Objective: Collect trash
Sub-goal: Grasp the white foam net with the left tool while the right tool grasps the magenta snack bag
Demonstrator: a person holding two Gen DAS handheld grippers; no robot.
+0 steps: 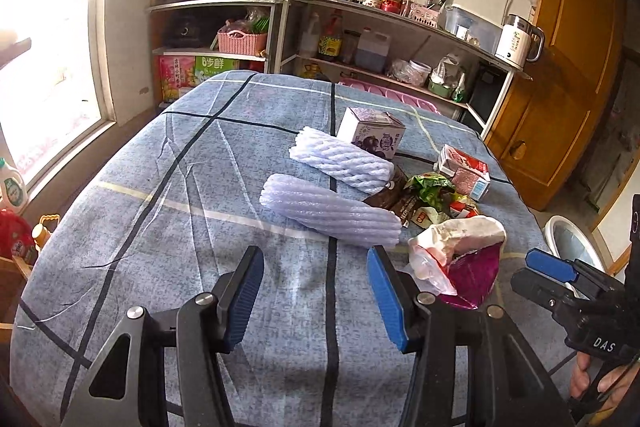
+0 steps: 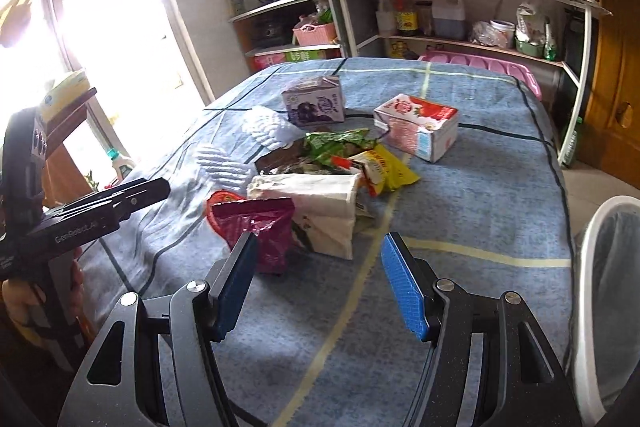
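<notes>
On the blue checked counter [image 1: 168,187], left tool [image 1: 316,291] gapes empty, foam sleeve [image 1: 332,213] at twelve o'clock, long axis crosswise; right tool [image 2: 318,283], likewise agape, faces magenta snack bag [image 2: 260,227] at eleven, nearer; bin [image 2: 608,291] at three.

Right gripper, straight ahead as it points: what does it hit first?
Probably the white paper bag lying on the table; the magenta foil bag sits just left of that line. The right gripper is open and holds nothing. Depth is uncertain in the fisheye view.
</notes>
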